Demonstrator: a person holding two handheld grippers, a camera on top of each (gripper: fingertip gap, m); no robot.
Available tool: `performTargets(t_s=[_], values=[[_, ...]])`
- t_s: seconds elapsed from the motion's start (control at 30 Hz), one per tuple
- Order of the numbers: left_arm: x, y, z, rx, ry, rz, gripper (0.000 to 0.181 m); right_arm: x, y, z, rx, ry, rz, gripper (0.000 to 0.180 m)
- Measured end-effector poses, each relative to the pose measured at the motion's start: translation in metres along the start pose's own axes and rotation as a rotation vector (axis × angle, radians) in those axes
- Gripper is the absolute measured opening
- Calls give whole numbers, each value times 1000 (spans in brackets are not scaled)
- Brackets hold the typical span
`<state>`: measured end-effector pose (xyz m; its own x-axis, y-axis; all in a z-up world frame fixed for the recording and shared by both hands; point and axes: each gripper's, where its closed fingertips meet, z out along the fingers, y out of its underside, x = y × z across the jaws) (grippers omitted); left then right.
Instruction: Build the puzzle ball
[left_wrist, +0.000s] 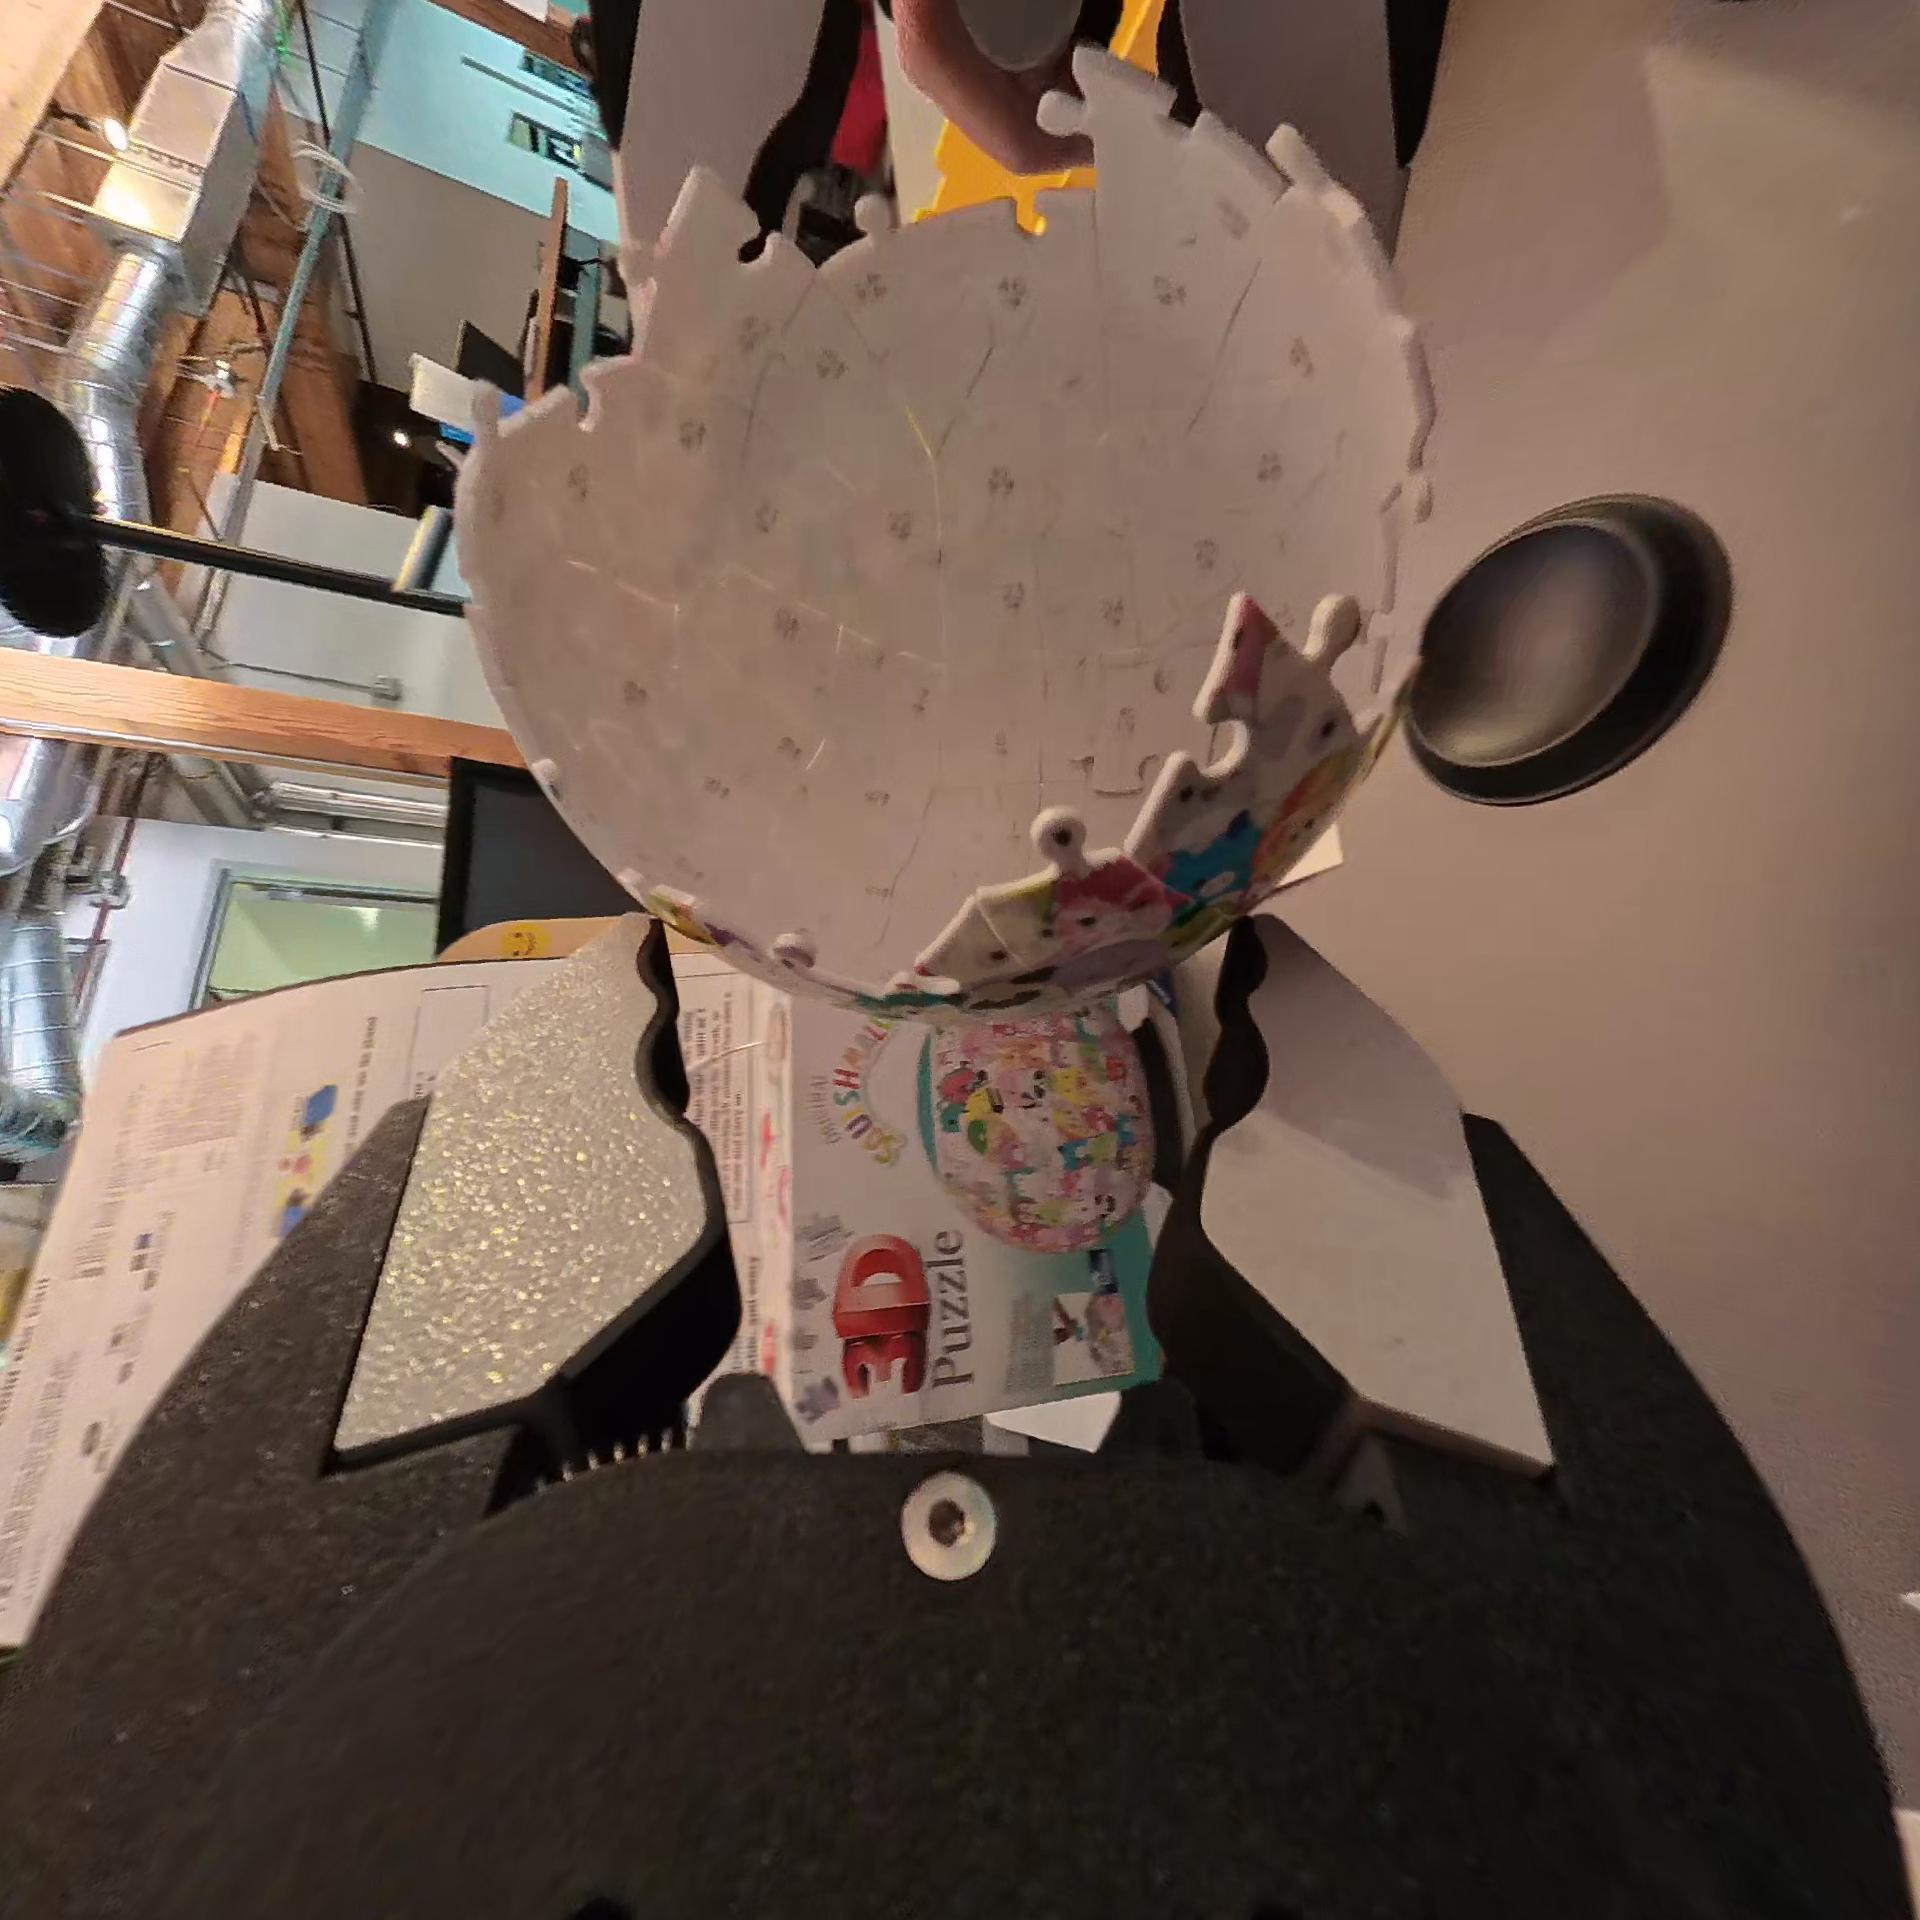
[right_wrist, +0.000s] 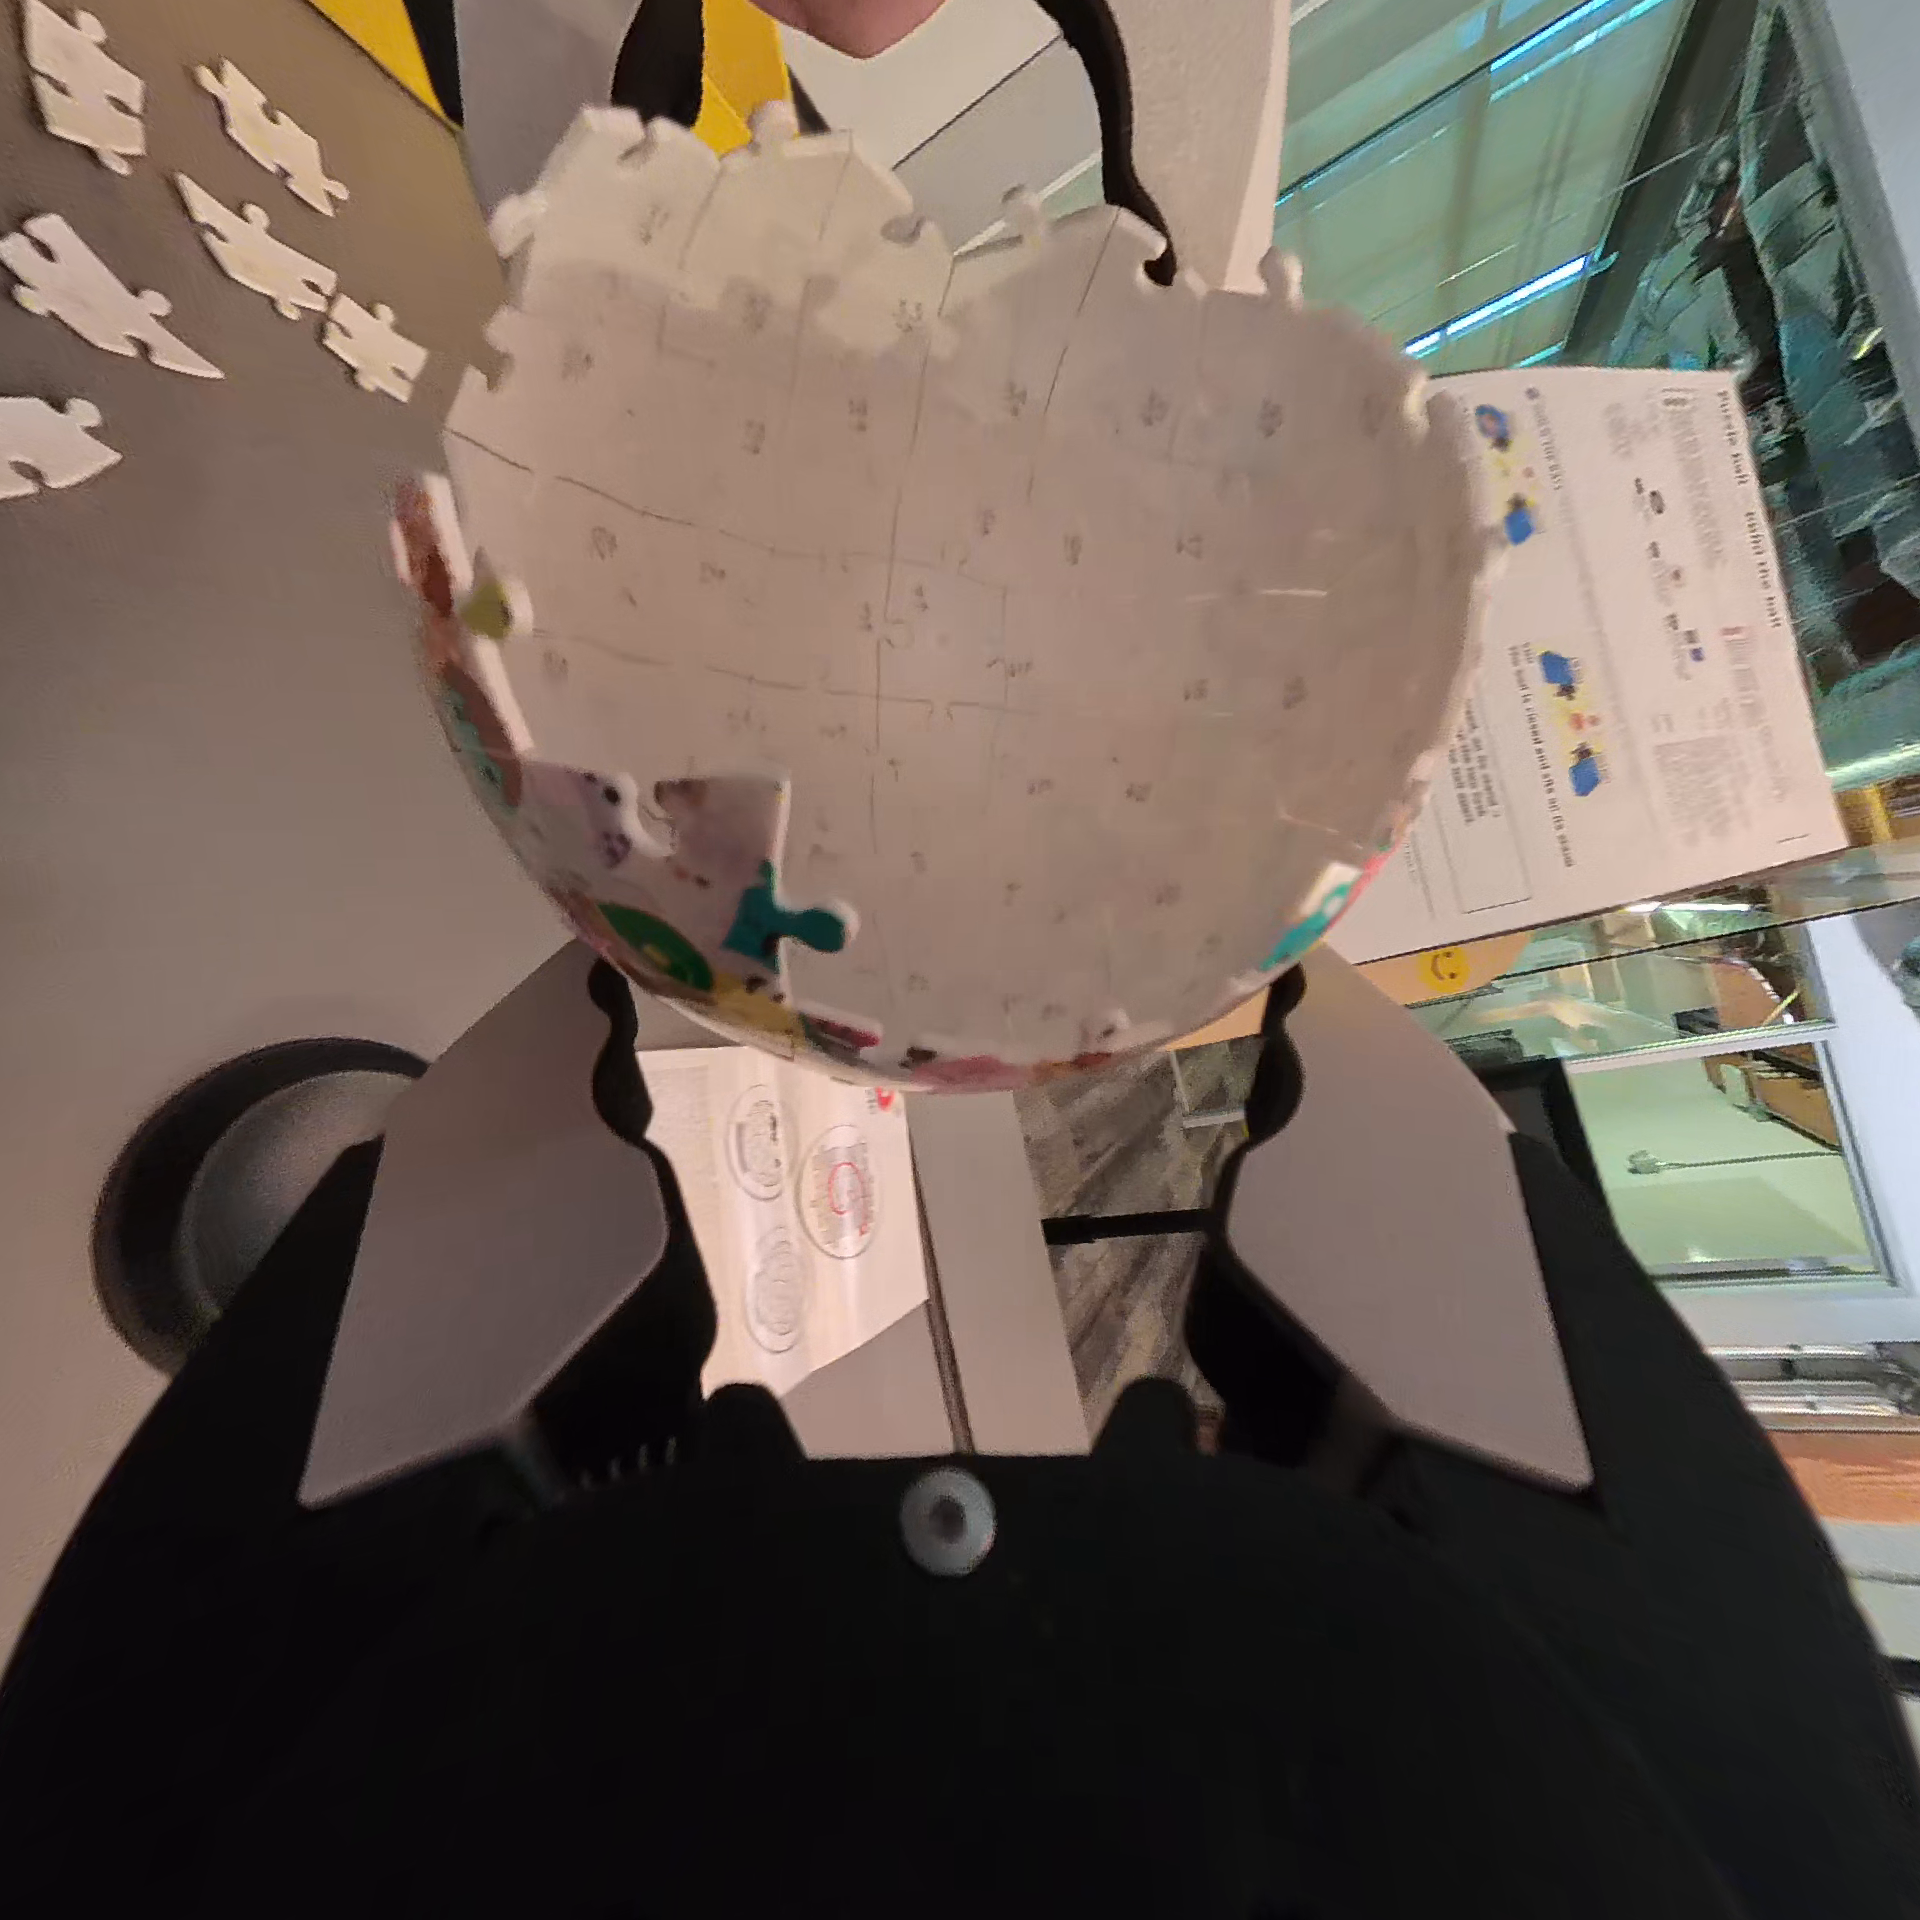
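The half-built puzzle ball (left_wrist: 914, 582) is an open shell, white inside and with colourful pictures outside, held in the air between both grippers. My left gripper (left_wrist: 945, 935) has its jaws spread wide, and both tips touch the shell's rounded underside. The right gripper's white fingers (left_wrist: 675, 125) meet the shell's jagged far rim. In the right wrist view the shell (right_wrist: 935, 623) sits the same way between my right gripper's (right_wrist: 940, 977) spread tips, with the left gripper's fingers (right_wrist: 1247, 125) at the far rim. Several loose white puzzle pieces (right_wrist: 260, 239) lie on the grey table.
The puzzle box (left_wrist: 935, 1247) and a printed instruction sheet (left_wrist: 239, 1195) stand behind the shell; the sheet also shows in the right wrist view (right_wrist: 1621, 644). A round black cable hole (left_wrist: 1569, 644) is set in the grey table (left_wrist: 1662, 1039). A hand (left_wrist: 987, 94) is at the far side.
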<state>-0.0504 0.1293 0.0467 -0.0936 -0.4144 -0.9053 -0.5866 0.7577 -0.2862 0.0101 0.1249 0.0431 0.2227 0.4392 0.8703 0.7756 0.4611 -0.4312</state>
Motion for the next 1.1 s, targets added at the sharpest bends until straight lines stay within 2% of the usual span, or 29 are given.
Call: performTargets(t_s=[0.5, 0.87, 1.1], values=[[-66, -3, -10, -44, -217, 183, 99, 69, -15, 0, -33, 166, -206, 116], [-116, -21, -25, -67, -349, 310, 99, 119, -37, -18, -46, 312, -329, 115], [-121, -31, -26, -65, -380, 332, 98, 124, -38, -28, -78, 341, -353, 116]])
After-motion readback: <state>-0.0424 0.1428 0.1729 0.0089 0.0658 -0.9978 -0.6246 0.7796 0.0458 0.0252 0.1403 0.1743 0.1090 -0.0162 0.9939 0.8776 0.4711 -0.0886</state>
